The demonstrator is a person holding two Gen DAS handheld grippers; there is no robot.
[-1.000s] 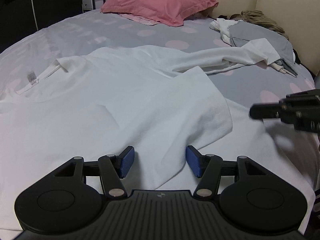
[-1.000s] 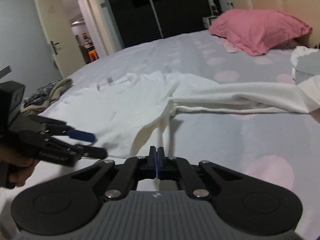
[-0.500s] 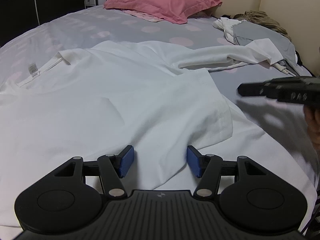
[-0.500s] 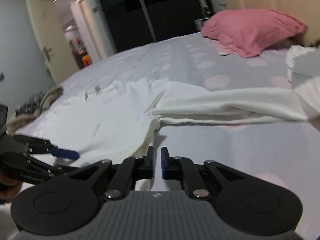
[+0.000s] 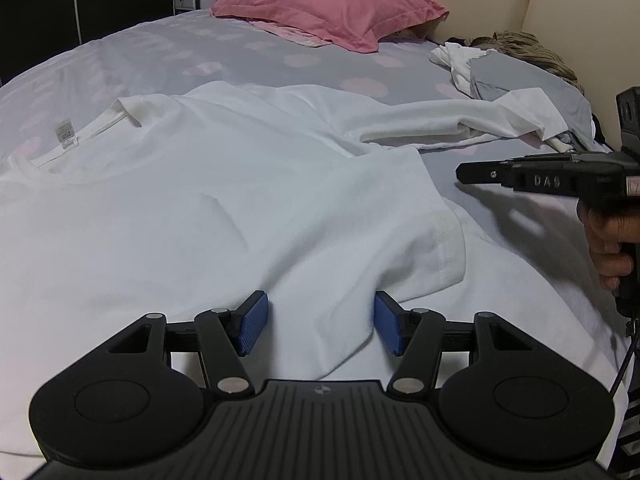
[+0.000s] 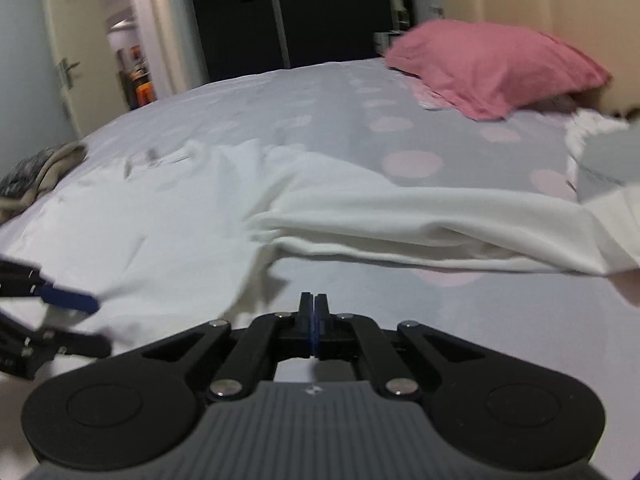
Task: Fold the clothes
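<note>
Reading writing: right claw (image 5: 464,171) at 3 o'clock shows "DAS"
T-shirt (image 5: 200,208) neck tag (image 5: 66,136): print unreadable
Left claw (image 5: 318,328): wide, over the T-shirt
Right claw: closed, empty

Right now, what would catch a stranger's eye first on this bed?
A big white T-shirt lies spread across the near part of the spotted bedsheet, one sleeve trailing towards a pile of clothes at the right. A pink pillow sits at the far end, by the headboard.
</note>
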